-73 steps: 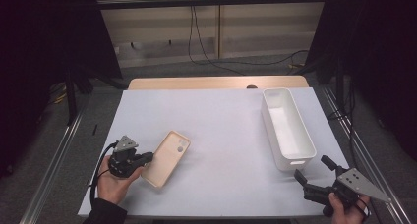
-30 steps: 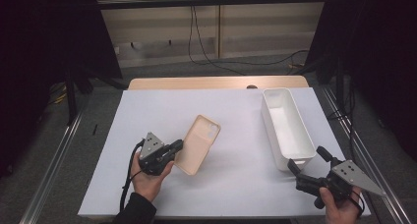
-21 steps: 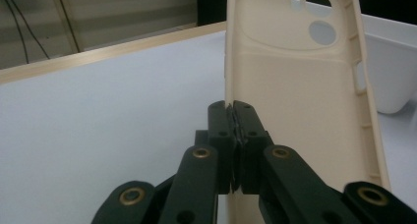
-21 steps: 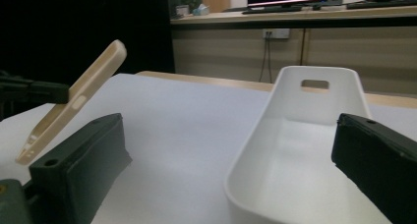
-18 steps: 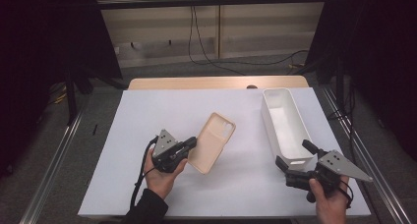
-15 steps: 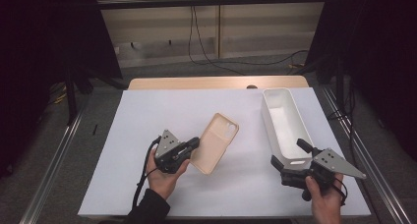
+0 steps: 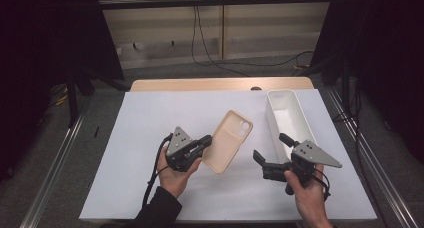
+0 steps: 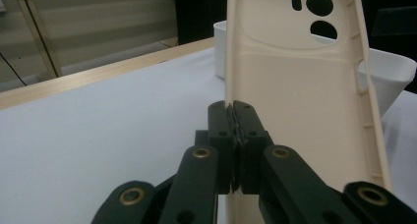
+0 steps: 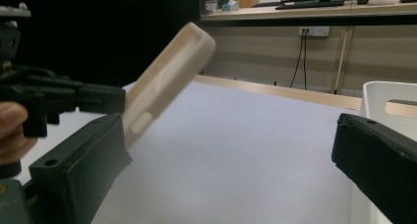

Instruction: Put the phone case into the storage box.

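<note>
A cream phone case [image 7: 229, 141] hangs tilted above the white table, its camera cut-outs toward the far end. My left gripper [image 7: 204, 142] is shut on the case's long edge; in the left gripper view the pads [image 8: 235, 130] pinch the thin rim of the phone case [image 8: 305, 91]. My right gripper [image 7: 271, 151] stands open a short way to the right of the case, pointing left at it. In the right gripper view the phone case [image 9: 164, 76] rises just past the left jaw, with the left gripper [image 9: 115, 98] holding it from the left.
A white oblong bin [image 7: 289, 119] stands at the right of the table, just behind my right gripper; its wall [image 9: 388, 103] shows in the right gripper view. The white table [image 7: 150, 118] has free room at the left and front.
The left gripper carried the case from the table's left toward the middle and lifted it. The right gripper moved in from the right edge toward the case.
</note>
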